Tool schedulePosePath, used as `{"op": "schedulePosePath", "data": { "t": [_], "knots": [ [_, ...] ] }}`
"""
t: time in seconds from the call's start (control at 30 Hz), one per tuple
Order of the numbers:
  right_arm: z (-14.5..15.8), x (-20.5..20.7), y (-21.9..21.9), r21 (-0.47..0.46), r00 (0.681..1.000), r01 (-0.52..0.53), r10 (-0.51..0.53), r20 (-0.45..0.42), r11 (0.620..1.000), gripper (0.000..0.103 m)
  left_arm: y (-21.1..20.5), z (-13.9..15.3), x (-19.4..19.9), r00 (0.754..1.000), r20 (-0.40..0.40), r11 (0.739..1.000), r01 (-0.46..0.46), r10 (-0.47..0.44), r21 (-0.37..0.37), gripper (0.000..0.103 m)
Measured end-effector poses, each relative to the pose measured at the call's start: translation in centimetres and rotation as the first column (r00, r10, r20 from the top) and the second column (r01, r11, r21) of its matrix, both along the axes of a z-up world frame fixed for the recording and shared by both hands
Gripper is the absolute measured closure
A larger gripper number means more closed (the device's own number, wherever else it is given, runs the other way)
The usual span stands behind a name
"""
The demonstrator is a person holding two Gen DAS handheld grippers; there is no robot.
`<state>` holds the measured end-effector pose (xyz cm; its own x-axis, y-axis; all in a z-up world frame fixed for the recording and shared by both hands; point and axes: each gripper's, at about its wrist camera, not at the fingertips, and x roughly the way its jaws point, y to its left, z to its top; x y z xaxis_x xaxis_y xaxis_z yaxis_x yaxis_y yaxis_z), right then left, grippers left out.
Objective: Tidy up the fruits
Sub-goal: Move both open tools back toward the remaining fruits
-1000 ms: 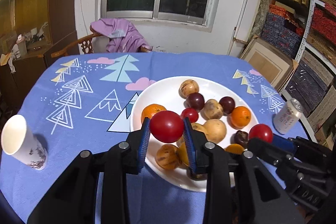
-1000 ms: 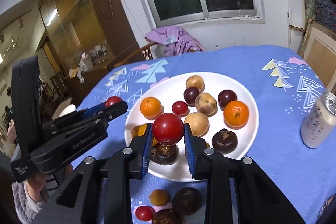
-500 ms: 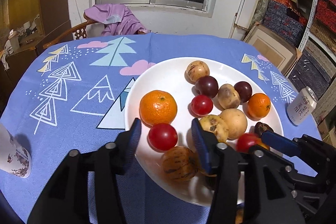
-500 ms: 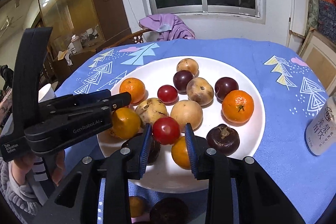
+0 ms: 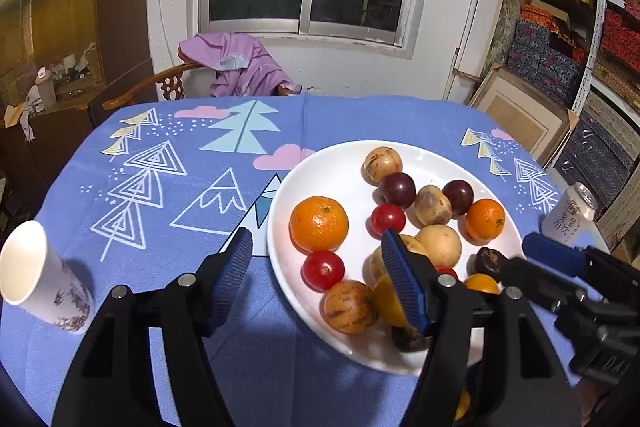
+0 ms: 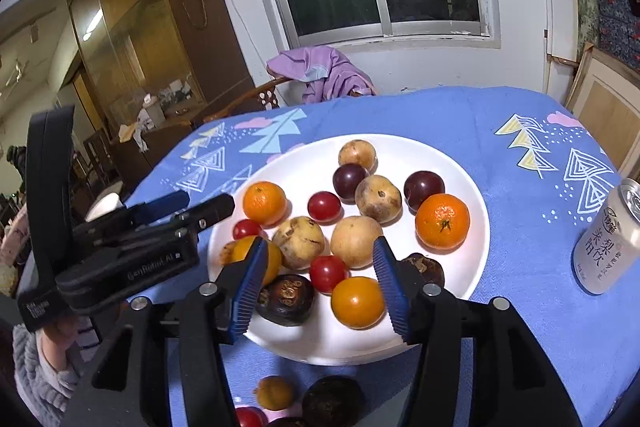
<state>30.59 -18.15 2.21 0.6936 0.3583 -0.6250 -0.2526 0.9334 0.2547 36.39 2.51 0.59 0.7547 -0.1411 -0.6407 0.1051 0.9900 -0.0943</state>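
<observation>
A white plate (image 5: pixel 344 167) holds several fruits: oranges, plums, brown round fruits and red tomatoes. My left gripper (image 5: pixel 318 279) hangs low over the plate's near left rim, its jaws opening. A red tomato (image 5: pixel 323 270) lies on the plate between its fingers, free of both pads. My right gripper (image 6: pixel 320 287) stands over the plate's (image 6: pixel 400 155) near edge, jaws also opening. Another red tomato (image 6: pixel 327 273) rests loose between its pads beside a yellow-orange fruit (image 6: pixel 357 302). Each gripper shows in the other's view: the right gripper (image 5: pixel 536 261) and the left gripper (image 6: pixel 196 205).
A paper cup (image 5: pixel 40 279) stands at the table's near left. A drink can (image 6: pixel 608 239) stands right of the plate. Loose fruits (image 6: pixel 276 393) lie on the blue cloth in front of the plate. A chair with purple cloth (image 5: pixel 236 67) is behind the table.
Both grippers were shut on red tomatoes above the plate. They dipped toward the plate and spread their jaws, and each tomato now lies on the plate.
</observation>
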Motion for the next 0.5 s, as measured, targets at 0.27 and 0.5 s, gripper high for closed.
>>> {"op": "schedulePosePath", "data": {
  "t": [0.27, 0.5],
  "knots": [
    [4.6, -5.5, -1.7, 0.042, 0.997, -0.002, -0.002, 0.078, 0.999, 0.028, -2.0, 0.0, -5.5, 0.999, -0.020, 0.997, 0.045, -0.044, 0.066, 0.029],
    [2.6, -10.1, -6.5, 0.106, 0.998, 0.057, -0.061, 0.035, 0.993, 0.024, -3.6, -3.7, -11.7, 0.988, -0.106, 0.989, 0.125, -0.116, 0.084, 0.028]
  ]
}}
